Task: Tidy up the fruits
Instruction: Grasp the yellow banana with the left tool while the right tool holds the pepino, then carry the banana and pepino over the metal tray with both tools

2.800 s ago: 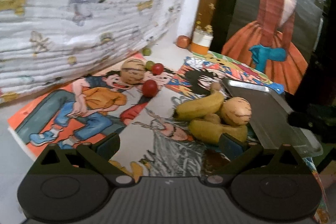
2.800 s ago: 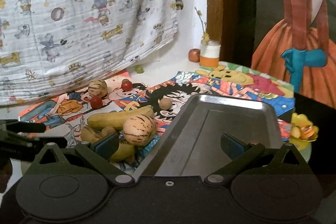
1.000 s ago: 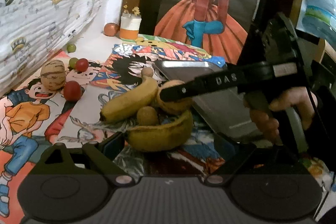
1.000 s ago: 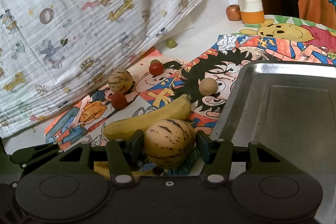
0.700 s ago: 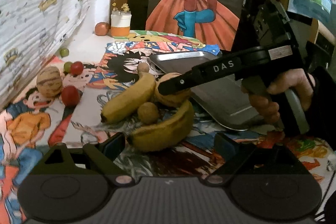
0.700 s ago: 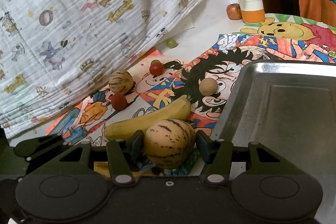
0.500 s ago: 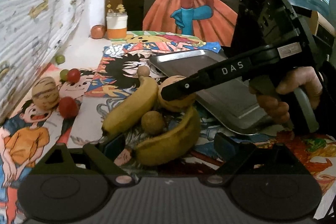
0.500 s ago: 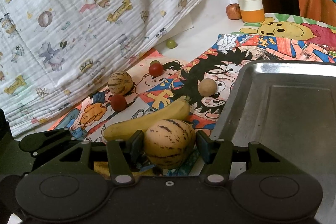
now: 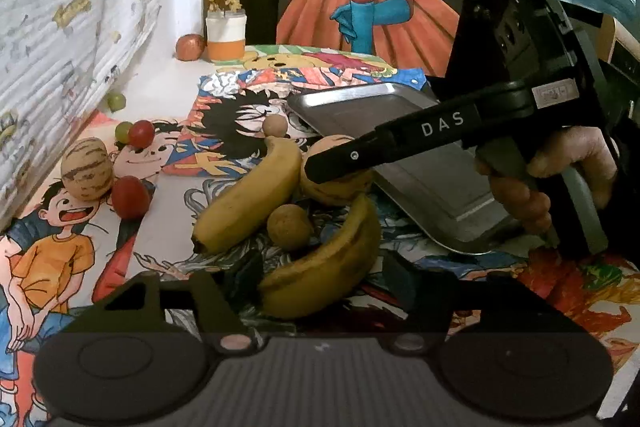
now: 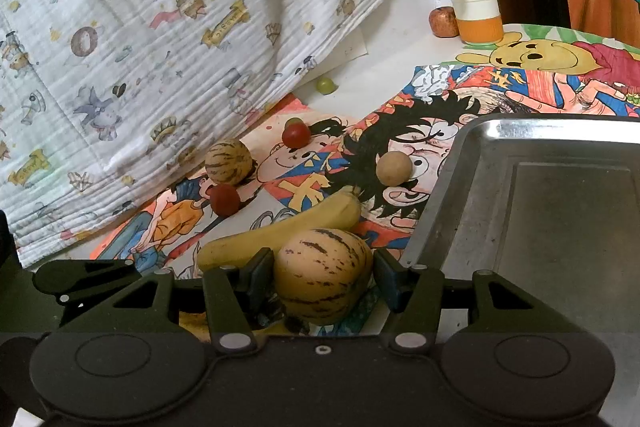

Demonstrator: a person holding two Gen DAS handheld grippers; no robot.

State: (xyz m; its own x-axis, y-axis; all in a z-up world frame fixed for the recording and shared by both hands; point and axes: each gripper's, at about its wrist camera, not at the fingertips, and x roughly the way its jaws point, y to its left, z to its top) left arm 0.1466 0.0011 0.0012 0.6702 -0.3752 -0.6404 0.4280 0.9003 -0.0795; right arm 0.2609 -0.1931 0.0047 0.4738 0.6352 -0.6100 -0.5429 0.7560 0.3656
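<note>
My right gripper (image 10: 324, 277) is shut on a striped tan melon (image 10: 323, 277), which sits low over the mat beside the steel tray (image 10: 560, 227). In the left wrist view the right gripper's finger crosses the same melon (image 9: 332, 183). My left gripper (image 9: 320, 283) is open around the near banana (image 9: 324, 271). A second banana (image 9: 248, 195) and a small brown fruit (image 9: 289, 227) lie just beyond it. The steel tray (image 9: 432, 175) is to the right.
A second striped melon (image 9: 86, 174), red fruits (image 9: 130, 197) and green grapes (image 9: 116, 101) lie at the left near the hanging cloth (image 10: 160, 27). A round brown fruit (image 10: 394, 168) sits by the tray's rim. A jar (image 9: 225, 37) and an apple (image 9: 190, 47) stand at the back.
My right gripper closed on the striped melon and has held still since. My left gripper swung right and moved in, so the near banana now sits between its fingers.
</note>
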